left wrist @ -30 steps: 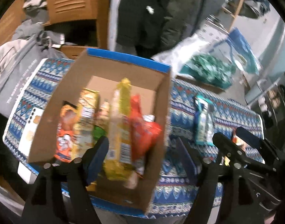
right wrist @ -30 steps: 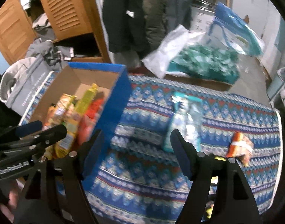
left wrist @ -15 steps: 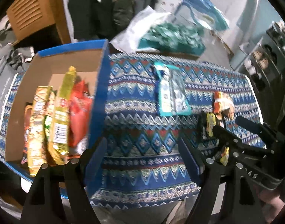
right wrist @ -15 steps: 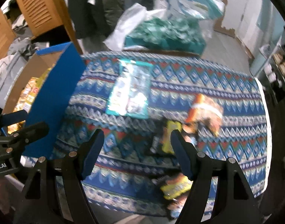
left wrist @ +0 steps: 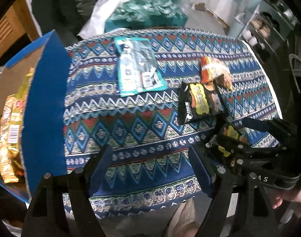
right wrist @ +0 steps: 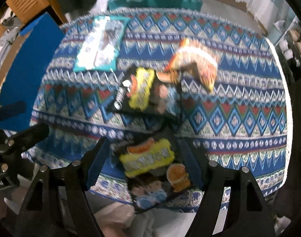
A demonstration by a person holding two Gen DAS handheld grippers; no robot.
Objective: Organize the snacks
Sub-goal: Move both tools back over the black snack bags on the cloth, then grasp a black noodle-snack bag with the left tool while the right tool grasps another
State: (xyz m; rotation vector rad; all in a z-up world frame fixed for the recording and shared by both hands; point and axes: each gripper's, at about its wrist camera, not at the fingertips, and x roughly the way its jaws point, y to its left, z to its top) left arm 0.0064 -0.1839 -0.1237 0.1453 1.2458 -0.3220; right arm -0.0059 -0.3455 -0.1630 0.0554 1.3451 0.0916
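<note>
Both tools stand wide and empty: the left tool [left wrist: 150, 169] over bare patterned woven cloth [left wrist: 130, 130] on the bench, the right tool [right wrist: 143, 164] straddling a glossy black-and-yellow crinkled snack packet [right wrist: 148, 158]. A blue-walled cardboard box [left wrist: 46, 106] at the cloth's left edge holds upright gold foil packets [left wrist: 10, 138].

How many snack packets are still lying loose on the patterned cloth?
4: a teal packet nearest the box, an orange one, a black-and-yellow one mid-cloth, another at the near edge. Others may be hidden.

White letters "AS" on the right claw [left wrist: 251, 138], nothing else legible.
</note>
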